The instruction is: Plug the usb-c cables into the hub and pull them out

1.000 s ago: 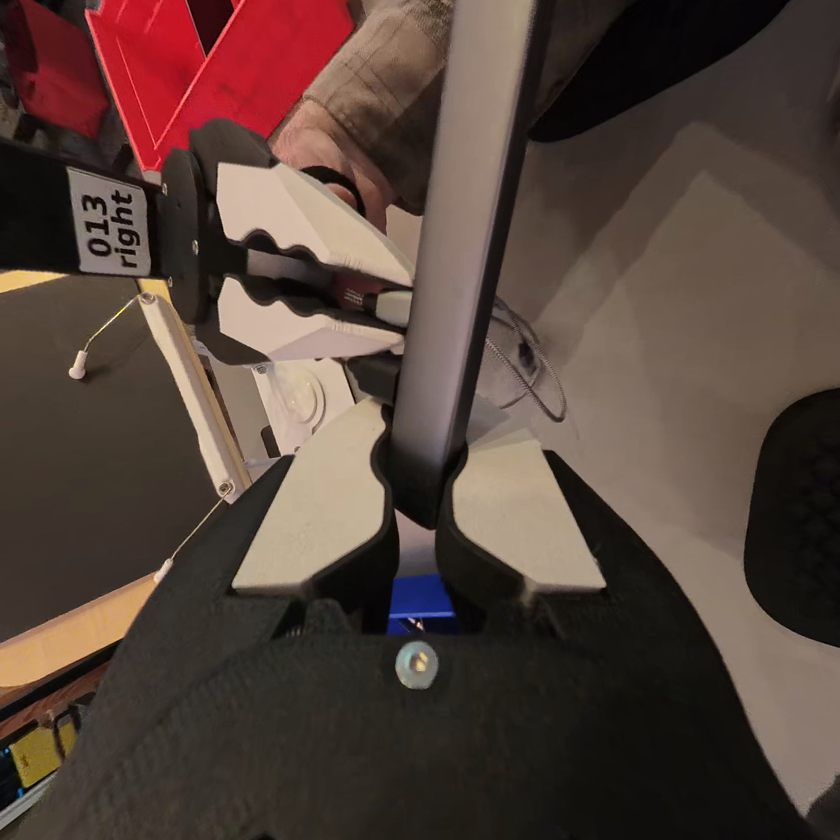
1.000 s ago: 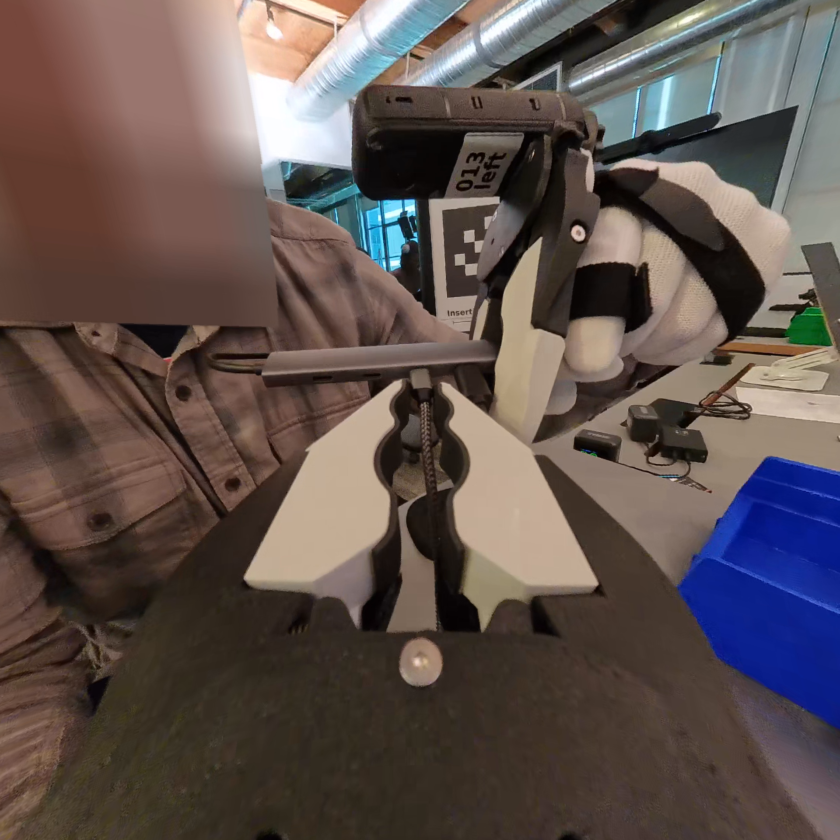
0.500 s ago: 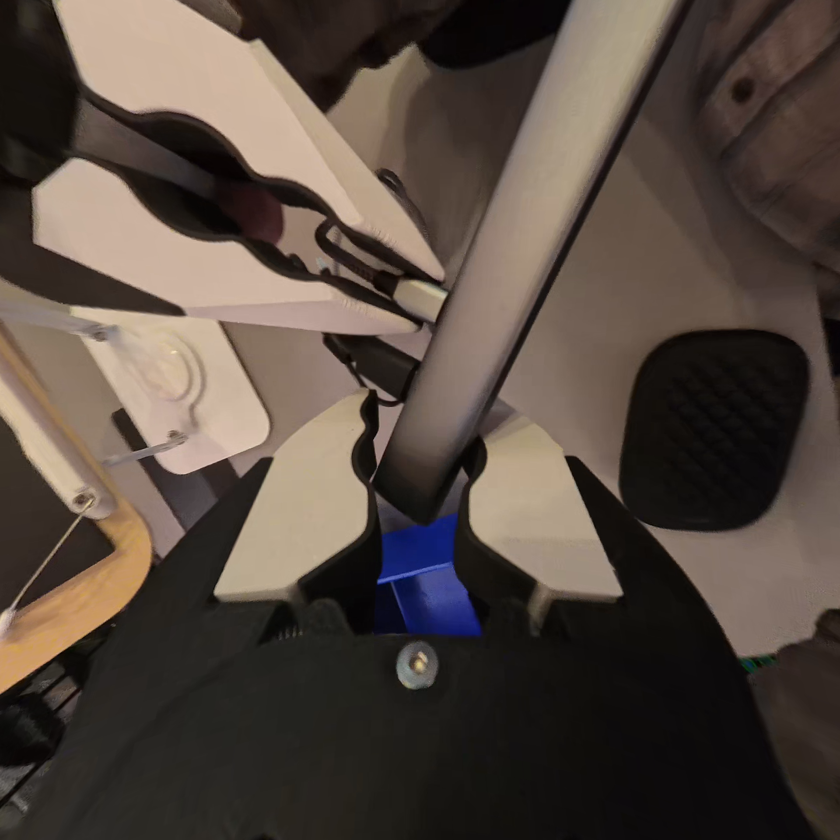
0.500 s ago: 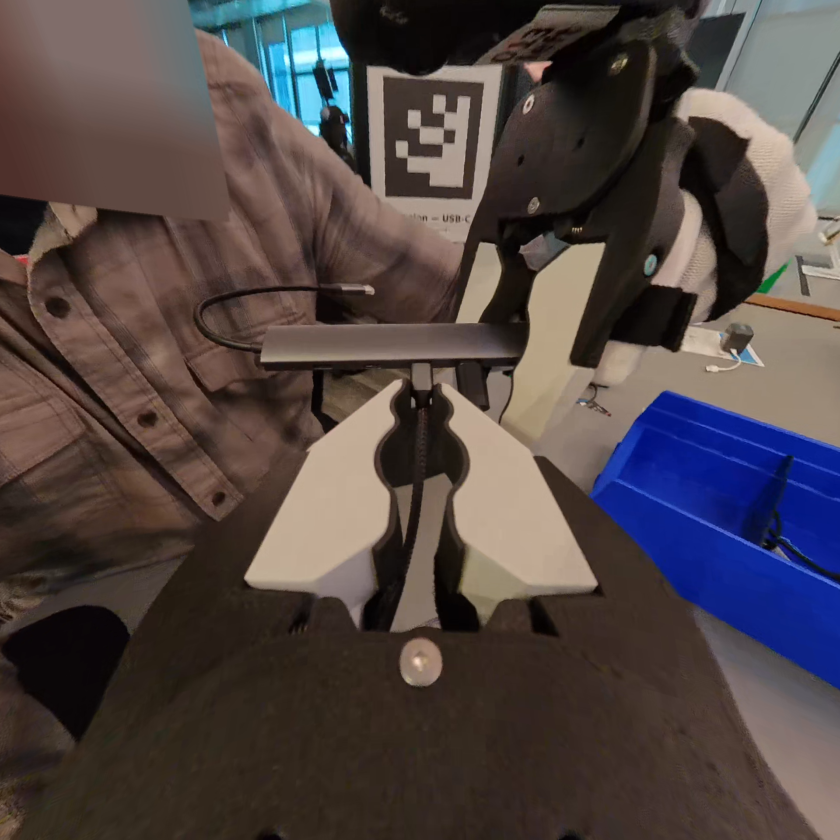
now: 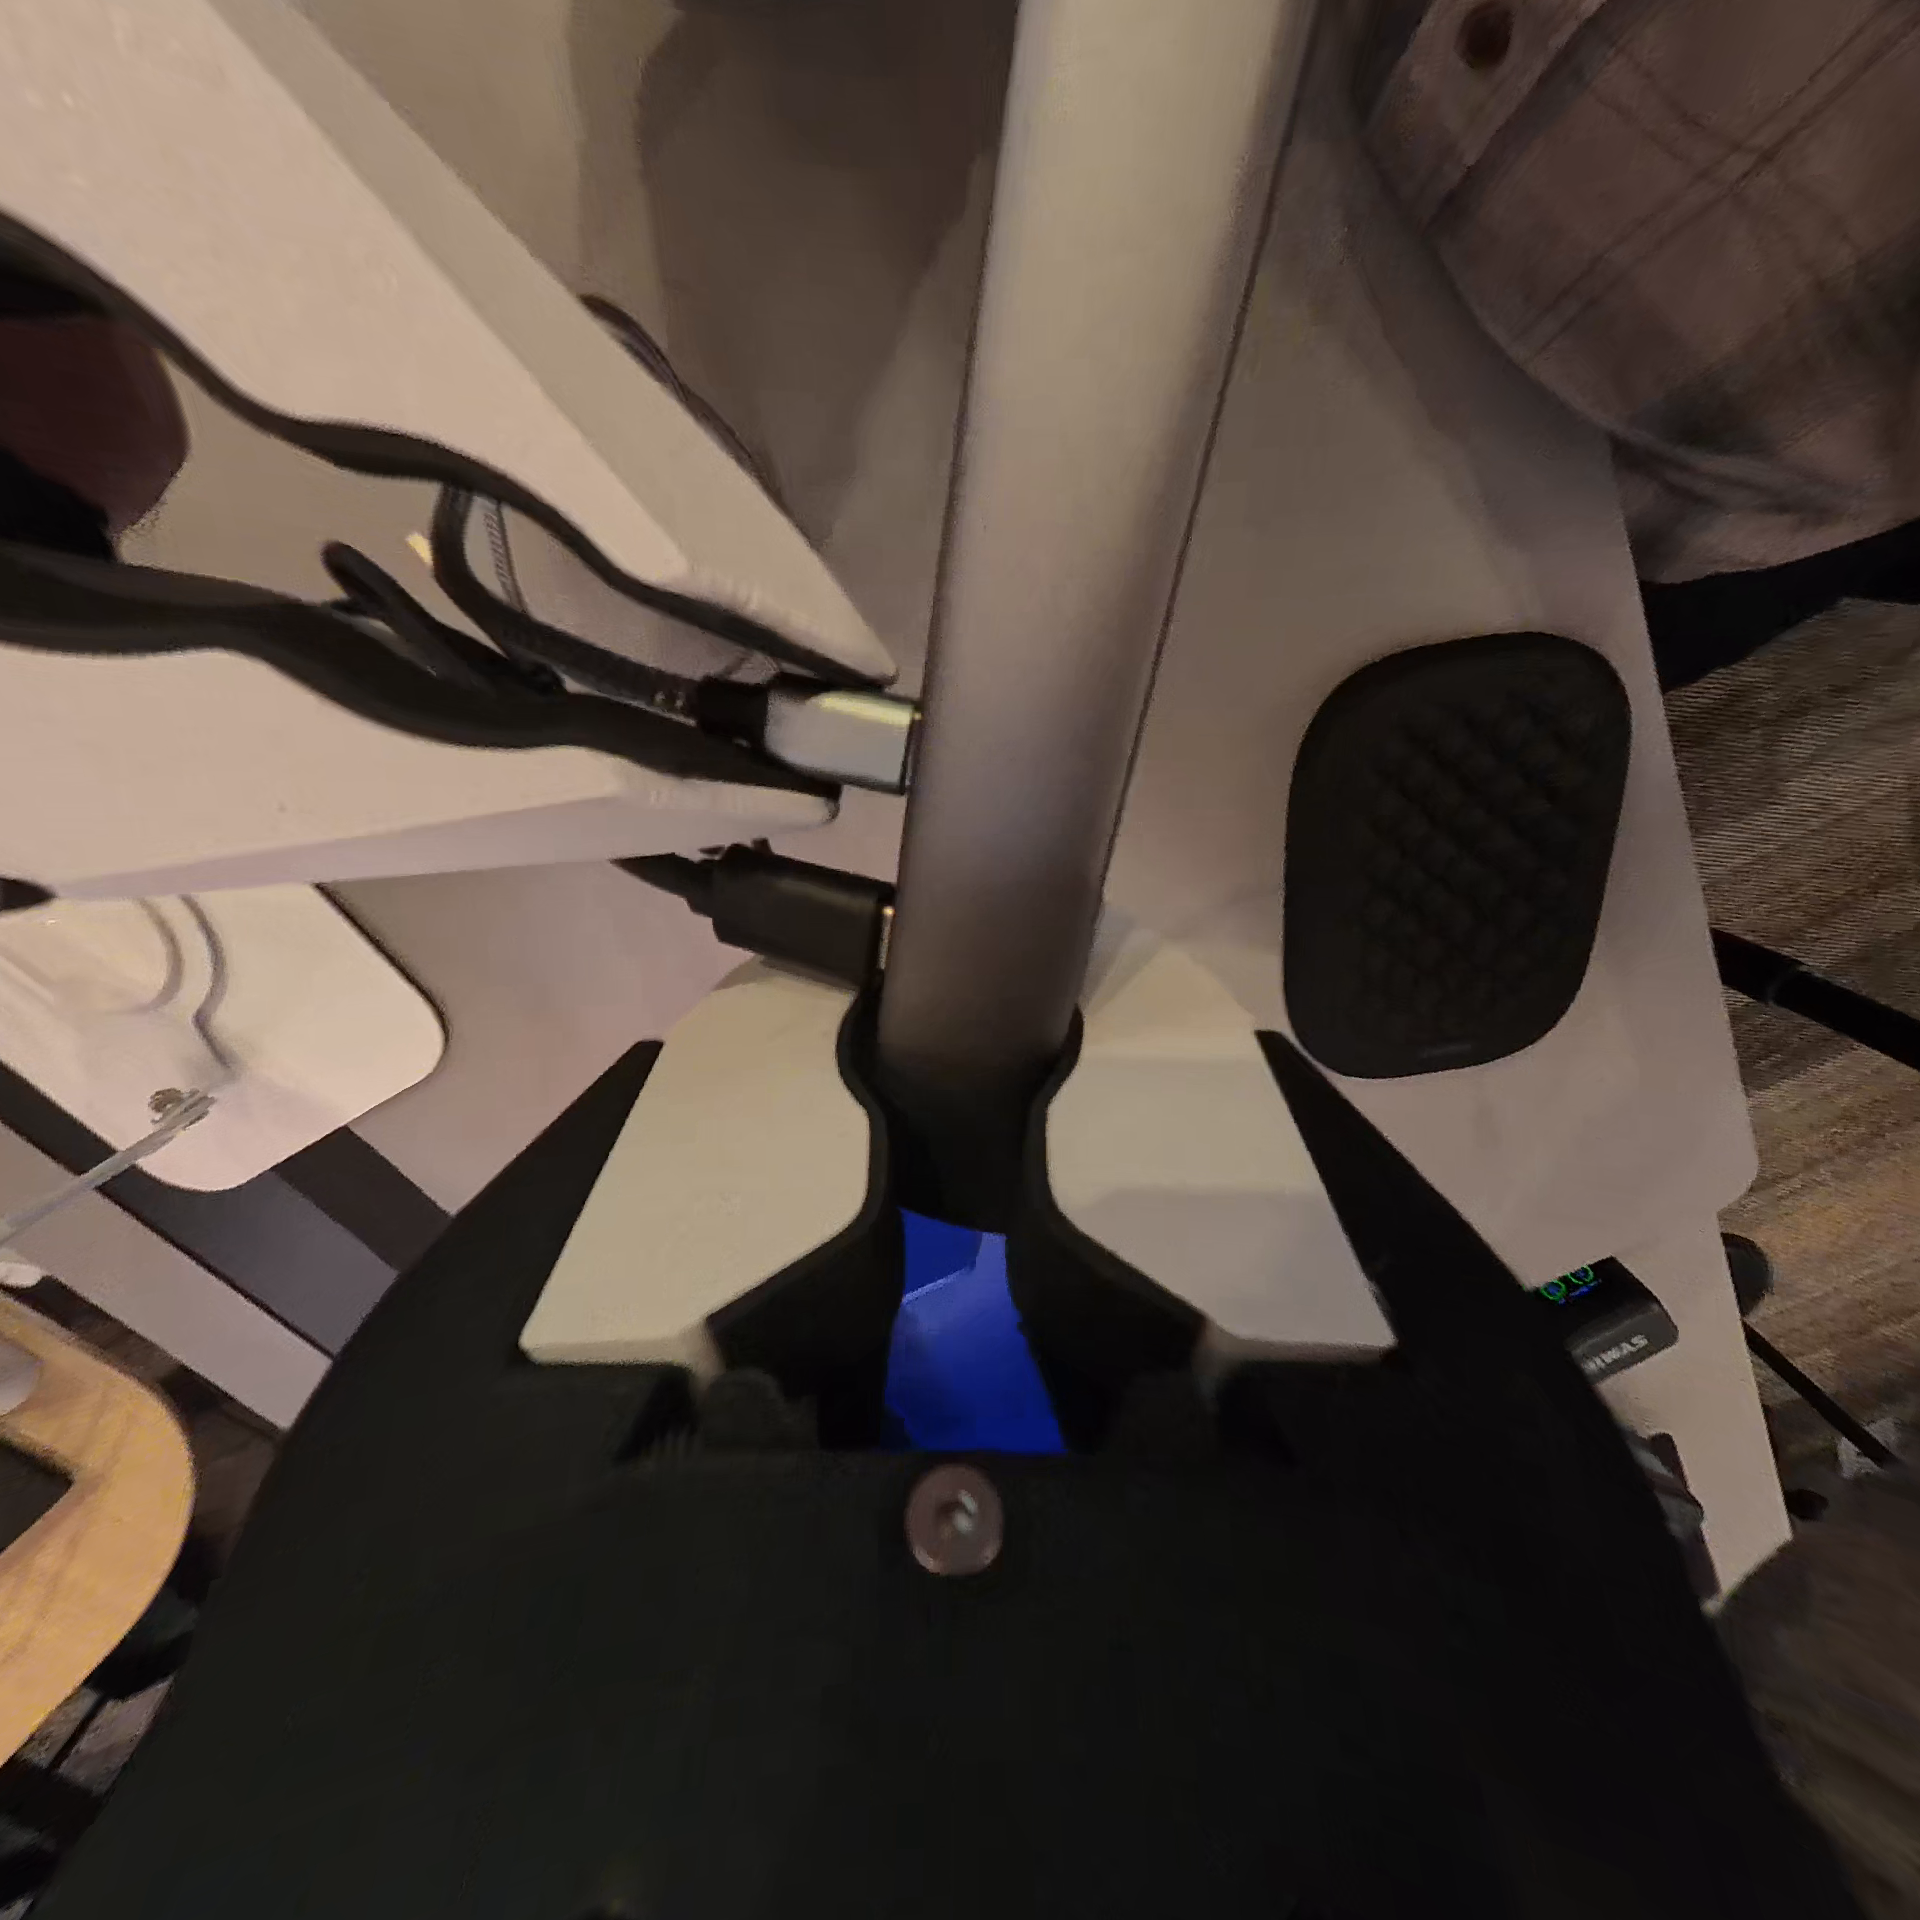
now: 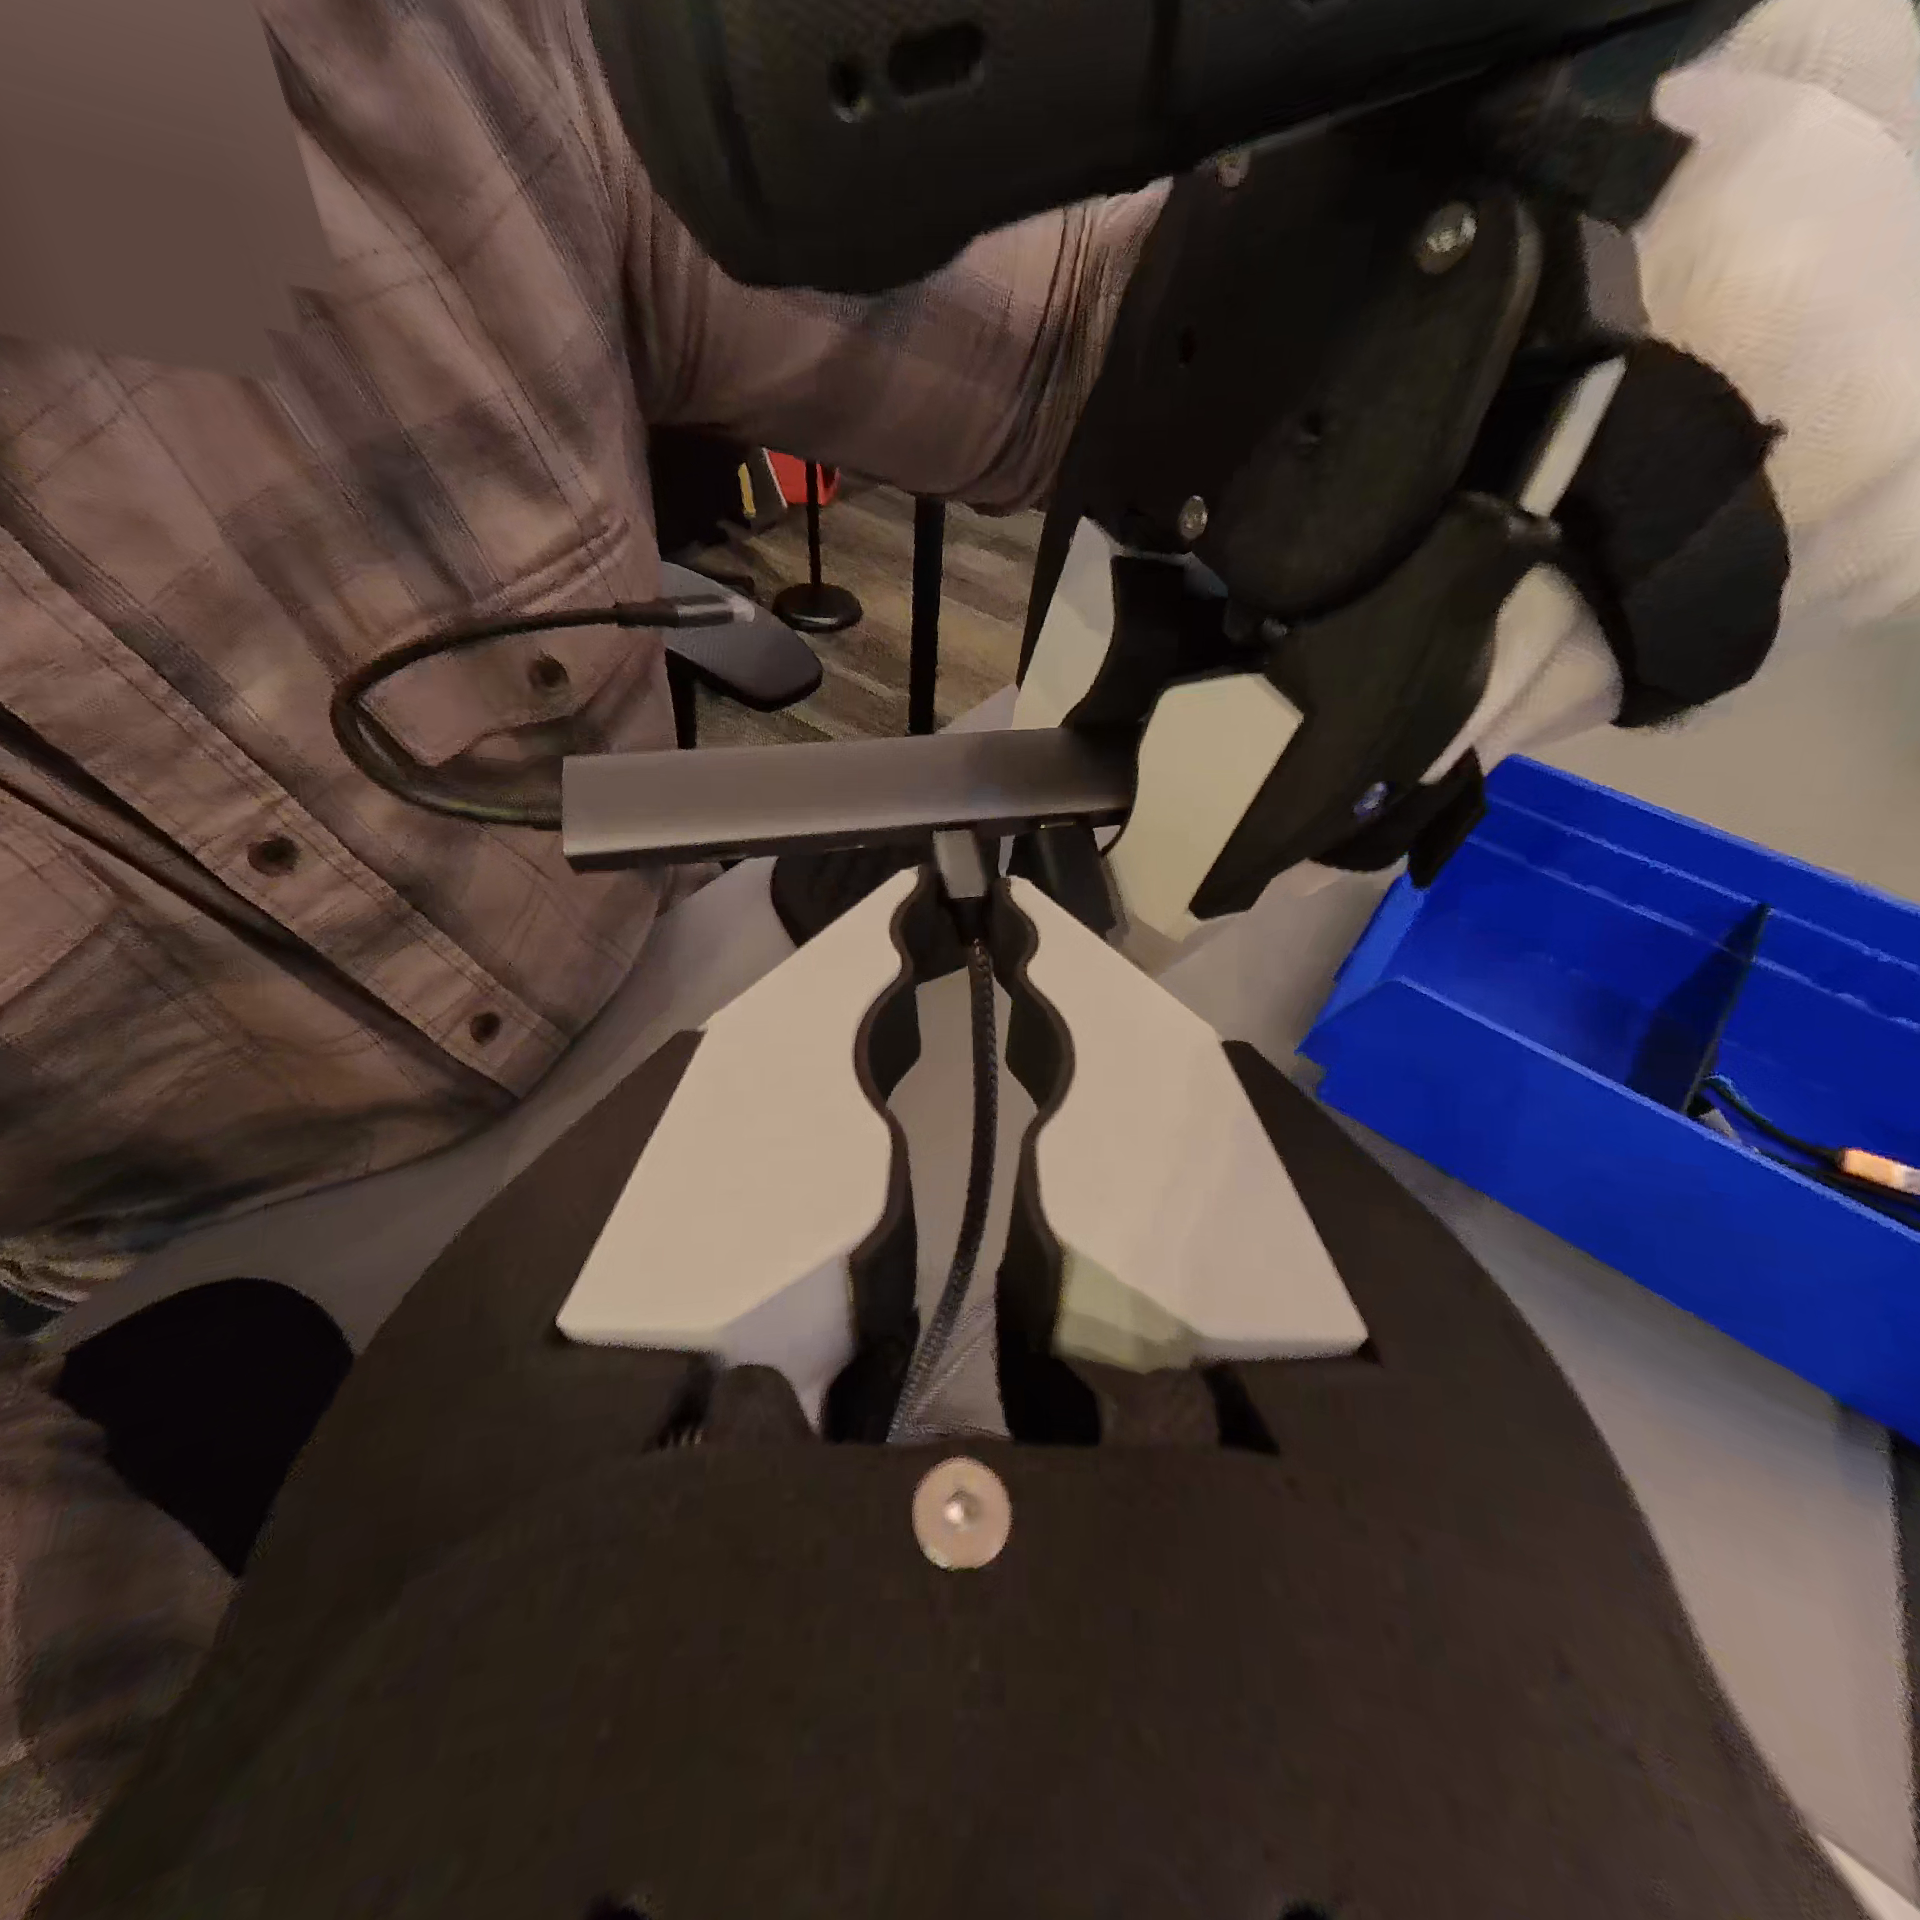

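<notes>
I hold the hub (image 6: 847, 795) off the table by one end in my left gripper (image 5: 961, 1049), so its port edge faces my right gripper (image 6: 961, 909) and both sides stay reachable. In the left wrist view the hub runs straight away from the camera as a long grey bar, its near end seated in the notch between the pads. The jaws stand closed on that end, only as far apart as the hub is wide. This grip appears meant to brace the hub against push and pull along the plug axis.

My right gripper meets the hub at a right angle. Its jaws are nearly closed, pinching the braided cable (image 6: 977, 1091) just behind its silver plug (image 5: 842, 740). The cable runs back between the pads toward the camera. The plug touches the hub's edge; I cannot tell whether it is fully seated or partly withdrawn. Holding close behind the plug keeps the force in line with the port, which I judge reduces bending at the connector.

A black plug (image 5: 800, 920) sits in the next port, nearer my left gripper and just beside the silver one. The hub's own lead (image 6: 457, 717) loops free from the far end, its connector hanging unattached in front of the shirt (image 6: 312, 623).

A blue bin (image 6: 1621, 997) stands on the table to the right, with another cable lying in one compartment.
</notes>
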Available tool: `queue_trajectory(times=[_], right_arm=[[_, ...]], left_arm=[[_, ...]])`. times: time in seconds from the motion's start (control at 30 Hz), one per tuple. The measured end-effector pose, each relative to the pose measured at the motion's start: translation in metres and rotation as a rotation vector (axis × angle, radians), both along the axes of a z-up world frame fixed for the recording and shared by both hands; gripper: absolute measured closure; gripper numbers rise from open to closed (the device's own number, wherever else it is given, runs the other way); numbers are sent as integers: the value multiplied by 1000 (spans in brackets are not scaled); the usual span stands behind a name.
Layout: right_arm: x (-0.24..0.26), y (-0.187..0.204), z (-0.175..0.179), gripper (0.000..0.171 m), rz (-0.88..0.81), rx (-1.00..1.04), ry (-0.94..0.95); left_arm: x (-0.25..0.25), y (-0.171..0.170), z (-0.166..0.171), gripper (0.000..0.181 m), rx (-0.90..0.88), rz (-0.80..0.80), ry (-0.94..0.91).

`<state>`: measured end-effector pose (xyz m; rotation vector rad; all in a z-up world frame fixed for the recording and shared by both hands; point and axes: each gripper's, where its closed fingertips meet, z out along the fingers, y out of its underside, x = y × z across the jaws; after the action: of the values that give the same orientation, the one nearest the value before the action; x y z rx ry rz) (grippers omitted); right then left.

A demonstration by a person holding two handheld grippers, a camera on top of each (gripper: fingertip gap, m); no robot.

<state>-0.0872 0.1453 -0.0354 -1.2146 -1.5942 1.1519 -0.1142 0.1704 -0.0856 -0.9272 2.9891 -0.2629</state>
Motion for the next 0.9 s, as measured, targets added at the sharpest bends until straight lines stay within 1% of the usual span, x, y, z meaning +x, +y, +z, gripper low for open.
queue_trajectory(times=[0.1, 0.17, 0.2, 0.27, 0.37, 0.43, 0.53, 0.6, 0.7, 0.9], right_arm=[[3, -4, 2, 162, 51, -111, 37], [3, -5, 9, 160, 97, -152, 107], [3, -9, 13, 163, 133, -161, 143], [3, -11, 12, 168, 166, -153, 171], [6, -11, 15, 160, 177, -92, 246], [9, -11, 16, 153, 171, -60, 263], [9, -10, 15, 157, 145, 14, 266], [10, -10, 10, 157, 151, 8, 242], [13, -15, 23, 159, 194, -24, 325], [10, -19, 15, 164, 242, -65, 300]], left_arm=[[6, 1, 3, 159, 64, -2, -57], [11, 4, 3, 159, 138, -10, -93], [13, 4, 3, 159, 164, -14, -113], [17, 2, 5, 159, 190, -25, -152], [19, 4, 10, 159, 214, -16, -203], [21, 4, 14, 159, 220, -10, -239], [24, 1, 17, 159, 217, -14, -284], [25, -1, 20, 159, 231, -22, -308], [27, 0, 21, 159, 265, -25, -324], [28, -6, 17, 160, 254, -33, -346]])
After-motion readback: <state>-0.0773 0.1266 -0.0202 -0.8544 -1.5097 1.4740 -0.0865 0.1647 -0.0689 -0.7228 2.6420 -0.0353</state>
